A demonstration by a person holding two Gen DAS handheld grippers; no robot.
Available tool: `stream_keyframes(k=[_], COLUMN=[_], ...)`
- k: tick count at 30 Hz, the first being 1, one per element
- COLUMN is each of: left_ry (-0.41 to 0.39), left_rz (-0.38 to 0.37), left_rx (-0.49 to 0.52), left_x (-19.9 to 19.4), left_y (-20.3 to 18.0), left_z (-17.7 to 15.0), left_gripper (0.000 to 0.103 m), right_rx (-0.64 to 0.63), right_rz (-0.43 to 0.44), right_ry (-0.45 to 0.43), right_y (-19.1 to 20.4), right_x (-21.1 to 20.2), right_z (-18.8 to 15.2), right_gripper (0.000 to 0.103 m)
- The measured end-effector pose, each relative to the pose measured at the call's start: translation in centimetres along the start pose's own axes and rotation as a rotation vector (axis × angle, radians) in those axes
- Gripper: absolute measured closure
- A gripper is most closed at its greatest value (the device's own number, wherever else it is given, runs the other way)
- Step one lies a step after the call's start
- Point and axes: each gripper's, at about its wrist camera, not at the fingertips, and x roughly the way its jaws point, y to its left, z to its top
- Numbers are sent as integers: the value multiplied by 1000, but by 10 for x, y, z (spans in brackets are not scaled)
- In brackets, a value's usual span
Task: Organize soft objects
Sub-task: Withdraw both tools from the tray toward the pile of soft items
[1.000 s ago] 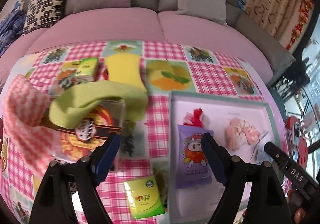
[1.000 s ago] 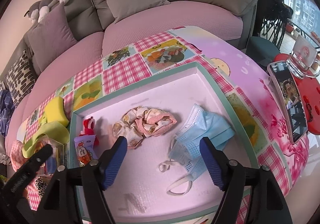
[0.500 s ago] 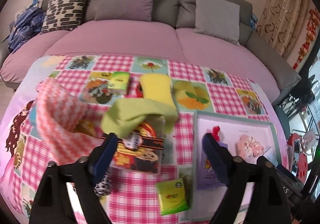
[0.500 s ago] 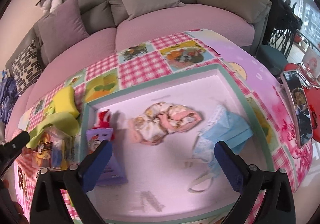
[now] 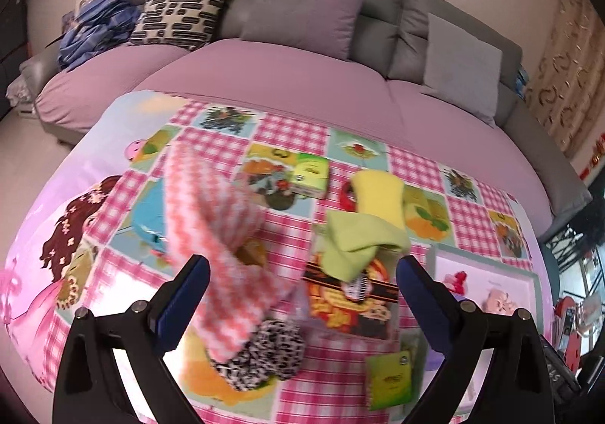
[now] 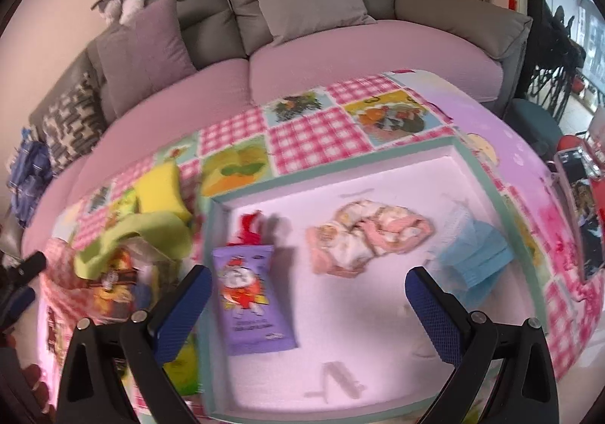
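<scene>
Your left gripper (image 5: 302, 295) has just been opening and now stands spread wide with nothing pinched; the pink checked cloth (image 5: 223, 246) and the spotted scrunchie (image 5: 264, 356) lie between and below its fingers, untouched. Both sit well left of the tray (image 6: 491, 197), out on the tablecloth. The cloth looks light and limp, so it should sag and trail if you lift it by an edge: take it at a bunched fold near its middle. The scrunchie should squash easily (pinch across its ring).

Your right gripper (image 6: 308, 299) has also just been opening and is spread empty over the tray. Only its view shows the tray's contents clearly: the purple packet (image 6: 253, 303), the pink garment (image 6: 363, 235) and the blue mask (image 6: 476, 257). Only the left view shows the scrunchie.
</scene>
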Motion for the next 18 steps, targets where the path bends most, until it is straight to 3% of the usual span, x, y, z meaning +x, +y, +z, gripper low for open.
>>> stream_keyframes(k=[9,13,18], left_ry=[-3,-5,40], left_rz=[87,81,51], left_rx=[-5,-51,-64], left_x=[-9,-12,-7], left_y=[44,61,68], left_z=[6,6,0], left_gripper=[4,4,4], right_rx=[-89,-125,-182], right_rz=[123,160,179], right_ry=[-6,-11,54], right_y=[47,66,88], right_x=[-1,-3,8], right_z=[-5,-9,-20], right_gripper=[0,0,0])
